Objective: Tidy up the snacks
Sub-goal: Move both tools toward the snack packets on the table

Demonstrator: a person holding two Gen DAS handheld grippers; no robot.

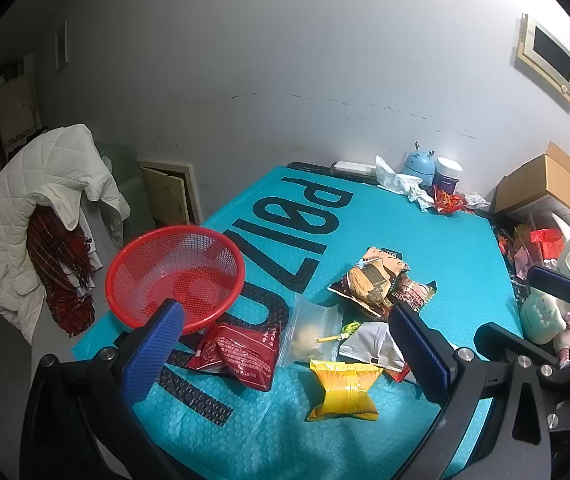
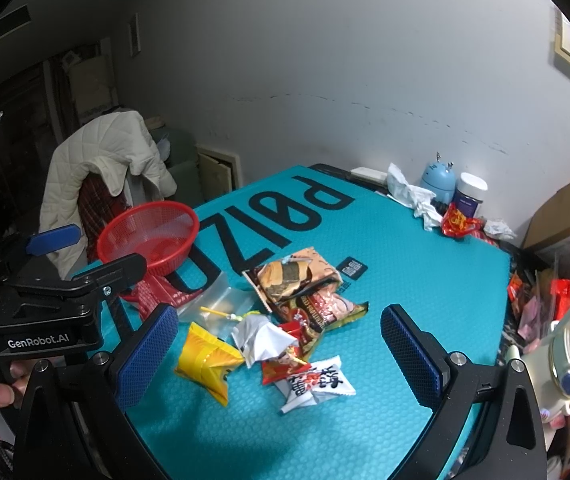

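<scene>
On the teal-covered counter (image 1: 425,216) an empty red basket (image 1: 175,276) is seen at left, snack packets (image 2: 277,320) heaped beside it, lying ahead of the released, empty left gripper (image 1: 281,352) and right gripper (image 2: 281,356) fingers.

wall: plain white wall (image 1: 285,60), faint scuff line across | frame (image 1: 547,58): hung on the wall upper right | chair (image 1: 45,216): left of the table, white quilted coat (image 1: 37,184) and red plaid cloth (image 1: 61,272) draped over it | hatch (image 1: 167,196): small, low in the wall | table: teal mat (image 1: 425,216) with black letters | cardboard box (image 1: 545,184): right
</scene>
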